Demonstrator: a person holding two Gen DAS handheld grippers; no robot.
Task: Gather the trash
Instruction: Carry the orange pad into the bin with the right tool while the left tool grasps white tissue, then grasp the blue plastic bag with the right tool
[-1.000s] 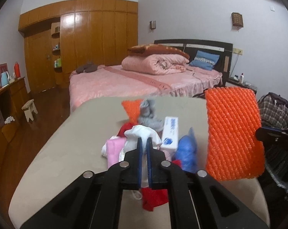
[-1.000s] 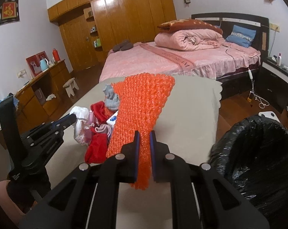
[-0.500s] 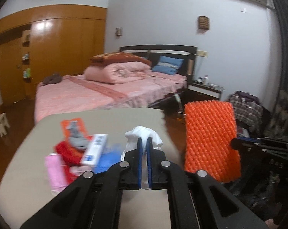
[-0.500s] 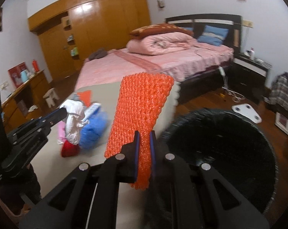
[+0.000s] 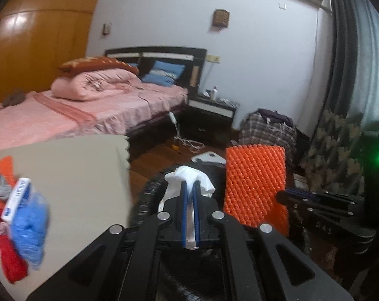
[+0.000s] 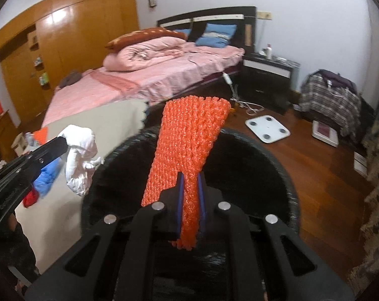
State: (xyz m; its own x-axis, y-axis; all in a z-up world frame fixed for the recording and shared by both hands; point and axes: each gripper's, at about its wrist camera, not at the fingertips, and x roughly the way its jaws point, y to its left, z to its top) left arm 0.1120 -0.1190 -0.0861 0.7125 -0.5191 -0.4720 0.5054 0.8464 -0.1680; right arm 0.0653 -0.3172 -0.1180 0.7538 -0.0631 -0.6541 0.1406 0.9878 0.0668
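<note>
My left gripper [image 5: 190, 184] is shut on a crumpled white wad [image 5: 187, 175], held over the near rim of the black-lined bin [image 5: 144, 200]. In the right wrist view the same wad [image 6: 80, 155] hangs at the bin's left edge. My right gripper [image 6: 190, 178] pinches a sheet of orange foam netting [image 6: 189, 140] above the mouth of the bin [image 6: 277, 165]; its jaws are just starting to open, with the netting still between the pads. The netting [image 5: 254, 183] also shows in the left wrist view. More trash lies on the beige table [image 5: 76, 175]: a blue crumple [image 5: 28, 228], a white-and-blue box [image 5: 15, 198], red cloth [image 5: 11, 263].
A pink bed [image 6: 151, 75] stands behind the table, with a dark nightstand [image 6: 267, 80] at its side. On the wooden floor beyond the bin lie a white scale [image 6: 267, 128] and a plaid bag [image 6: 330, 95]. A dark curtain [image 5: 352, 75] hangs at the right.
Both grippers have swung right from over the table to the bin, carrying the white wad and the orange netting. The trash pile has slid to the left edge of the view.
</note>
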